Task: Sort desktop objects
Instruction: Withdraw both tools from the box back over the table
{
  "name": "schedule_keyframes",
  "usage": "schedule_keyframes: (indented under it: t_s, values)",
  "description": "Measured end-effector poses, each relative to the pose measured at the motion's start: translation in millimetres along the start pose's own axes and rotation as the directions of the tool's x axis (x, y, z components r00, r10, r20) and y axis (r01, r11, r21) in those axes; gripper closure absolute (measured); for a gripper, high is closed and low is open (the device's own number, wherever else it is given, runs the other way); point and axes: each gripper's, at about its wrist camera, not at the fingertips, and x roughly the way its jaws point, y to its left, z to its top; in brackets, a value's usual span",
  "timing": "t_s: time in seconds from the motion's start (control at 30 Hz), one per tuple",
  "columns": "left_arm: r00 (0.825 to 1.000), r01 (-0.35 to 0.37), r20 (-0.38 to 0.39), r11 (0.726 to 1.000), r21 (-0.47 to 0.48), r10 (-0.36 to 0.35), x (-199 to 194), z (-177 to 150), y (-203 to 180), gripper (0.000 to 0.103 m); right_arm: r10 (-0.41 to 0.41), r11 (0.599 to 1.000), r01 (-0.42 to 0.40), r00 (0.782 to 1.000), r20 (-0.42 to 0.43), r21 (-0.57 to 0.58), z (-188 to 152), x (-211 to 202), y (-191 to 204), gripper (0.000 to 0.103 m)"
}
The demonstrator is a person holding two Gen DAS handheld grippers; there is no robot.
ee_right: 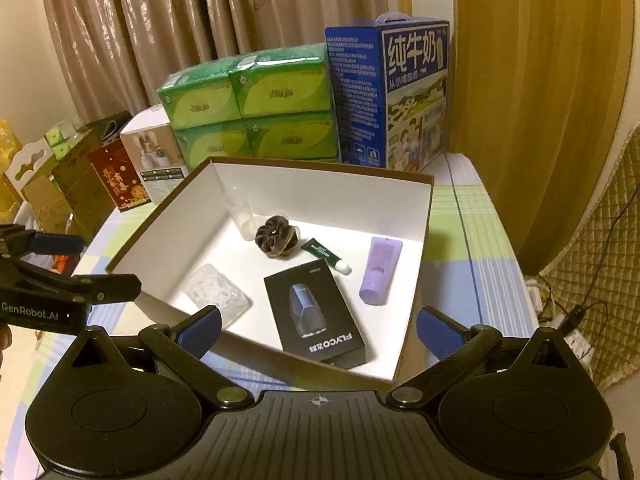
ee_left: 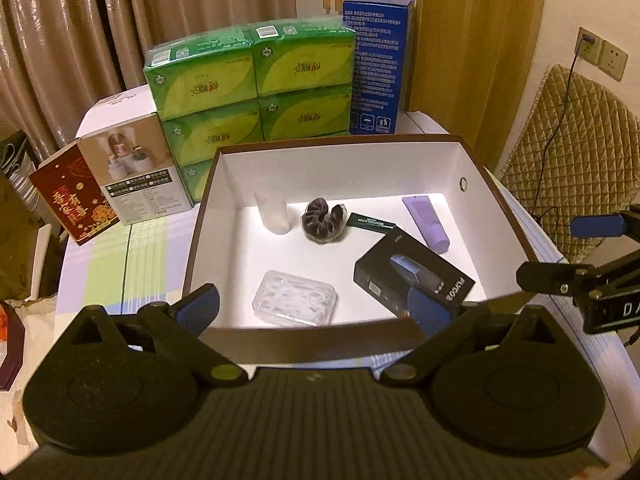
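A brown box with white inside (ee_left: 340, 168) (ee_right: 320, 188) sits on the table. In it lie a black FLYCO shaver box (ee_left: 414, 276) (ee_right: 314, 314), a clear plastic case (ee_left: 294, 298) (ee_right: 216, 294), a purple tube (ee_left: 426, 218) (ee_right: 380, 270), a dark green tube (ee_left: 370, 222) (ee_right: 324, 254), a dark scrunchie (ee_left: 324, 220) (ee_right: 276, 236) and a clear cup (ee_left: 274, 212) (ee_right: 240, 212). My left gripper (ee_left: 316, 308) is open and empty over the box's near wall. My right gripper (ee_right: 318, 330) is open and empty at the box's near right edge.
Stacked green tissue packs (ee_left: 252, 88) (ee_right: 256, 108) and a blue milk carton (ee_left: 376, 64) (ee_right: 392, 96) stand behind the box. A white product box (ee_left: 136, 172) and a red box (ee_left: 68, 200) stand at the left. A quilted chair (ee_left: 580, 148) is at the right.
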Motion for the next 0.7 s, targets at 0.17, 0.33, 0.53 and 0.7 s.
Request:
schedule_keyframes:
  t_s: [0.17, 0.33, 0.53, 0.7]
  values:
    - [1.0, -0.01, 0.01, 1.0, -0.01, 0.01, -20.3, -10.9, -2.6, 0.004, 0.006, 1.0, -0.006, 1.0, 0.007, 0.004, -9.0, -17.7, 7.0, 0.002]
    - [1.0, -0.012, 0.016, 1.0, -0.019, 0.012, -39.3, -23.8, -5.8, 0.004, 0.019, 1.0, -0.019, 1.0, 0.015, 0.007, -21.1, -34.9, 16.4, 0.002]
    - [1.0, -0.015, 0.025, 1.0, -0.024, 0.015, -59.5, -36.7, -10.3, 0.004, 0.031, 0.999, -0.031, 0.999, 0.018, 0.008, -34.2, -51.9, 23.6, 0.002]
    - [0.999, -0.023, 0.032, 0.999, -0.028, 0.024, -73.8, -45.8, -14.7, 0.004, 0.031, 0.999, -0.031, 0.999, 0.021, 0.007, -43.3, -62.8, 28.8, 0.002]
